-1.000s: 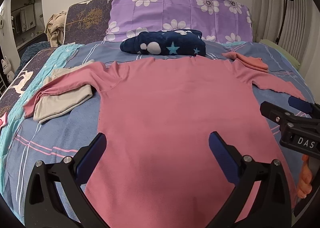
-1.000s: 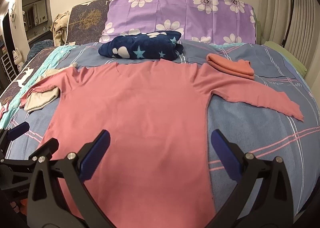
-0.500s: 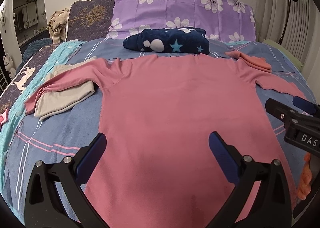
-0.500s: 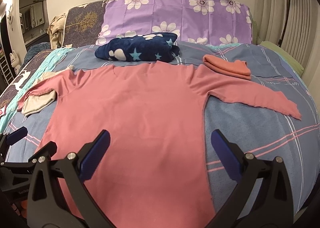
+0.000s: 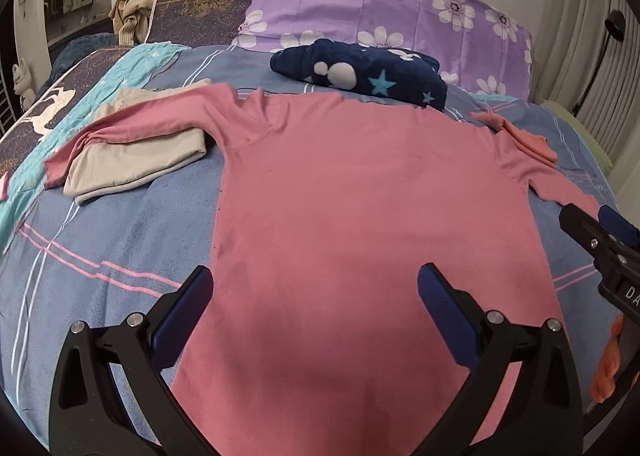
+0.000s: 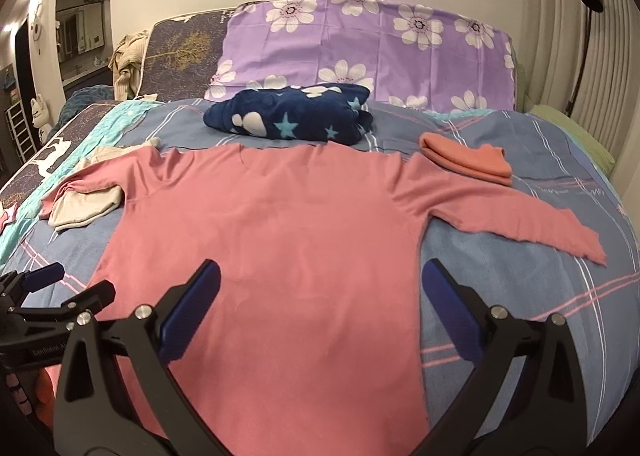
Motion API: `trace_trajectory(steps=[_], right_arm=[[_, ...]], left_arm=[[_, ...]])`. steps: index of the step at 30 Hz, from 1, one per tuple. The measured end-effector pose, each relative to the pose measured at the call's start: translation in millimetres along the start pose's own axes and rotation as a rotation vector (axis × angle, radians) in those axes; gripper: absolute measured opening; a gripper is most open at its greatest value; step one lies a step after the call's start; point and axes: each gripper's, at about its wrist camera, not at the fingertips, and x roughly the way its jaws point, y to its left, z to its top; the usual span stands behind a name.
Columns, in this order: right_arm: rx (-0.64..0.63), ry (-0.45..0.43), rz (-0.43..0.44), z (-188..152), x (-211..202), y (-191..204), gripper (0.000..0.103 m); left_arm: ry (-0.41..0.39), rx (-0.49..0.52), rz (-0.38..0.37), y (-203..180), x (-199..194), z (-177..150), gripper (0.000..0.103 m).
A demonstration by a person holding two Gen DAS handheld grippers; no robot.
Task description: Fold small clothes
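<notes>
**Pink top laid flat, no fold begun**

We found the pink long-sleeved top [image 5: 360,224] spread flat on the bed [image 5: 100,248], hem toward us and neckline toward the pillows, both sleeves stretched out to the sides. No part of it had been turned over, so we judged this garment's folding had not started: sleeves and body all remained to do. Three other pieces already looked finished to us: a beige folded garment [image 5: 132,160] under the left sleeve, a salmon folded garment [image 6: 468,156] just beyond the right shoulder, and a navy star-print fleece bundle [image 6: 288,116] just past the collar.

Our left hand-held gripper [image 5: 314,298] hovered above the lower body of the top, jaws spread wide and holding nothing. Our right hand-held gripper [image 6: 320,292] hung above the lower right part of the top, equally spread and empty.

As for room, the left sleeve [image 5: 140,124] lay across the beige piece, so lifting it might drag that piece along. The right sleeve [image 6: 512,216] rested on bare sheet, its cuff well apart from anything. The collar touched or nearly touched the fleece bundle; we could not tell which. Bare bed lay on both sides of the body, wider on the right, and the purple floral pillow [image 6: 360,44] stood well behind.
</notes>
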Motion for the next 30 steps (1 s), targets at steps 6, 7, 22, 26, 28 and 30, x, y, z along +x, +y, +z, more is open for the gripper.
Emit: trace_trajectory(steps=[6,7,22,26,28,30], right_arm=[[-0.029,-0.019,0.026,9,1,12,0.099],[-0.037,-0.019,0.03,9,2,15,0.096],[-0.08,0.086,0.117,0,44,24,0.037],[-0.06,0.104,0.116,-2,53,15,0.037],[-0.051,0.114,0.106,-4,58,11,0.038],[-0.055,0.121,0.102,-4,61,10,0.043]], left_arm=[[-0.032,0.004,0.011,9,-3,6,0.102],[-0.034,0.005,0.011,11,-3,7,0.101],[-0.024,-0.232,-0.013,122,18,8,0.058],[-0.051,-0.547,0.023,234,39,0,0.058],[-0.039,-0.742,-0.05,291,56,-7,0.054],[-0.059,-0.914,-0.163,338,69,-13,0.038]])
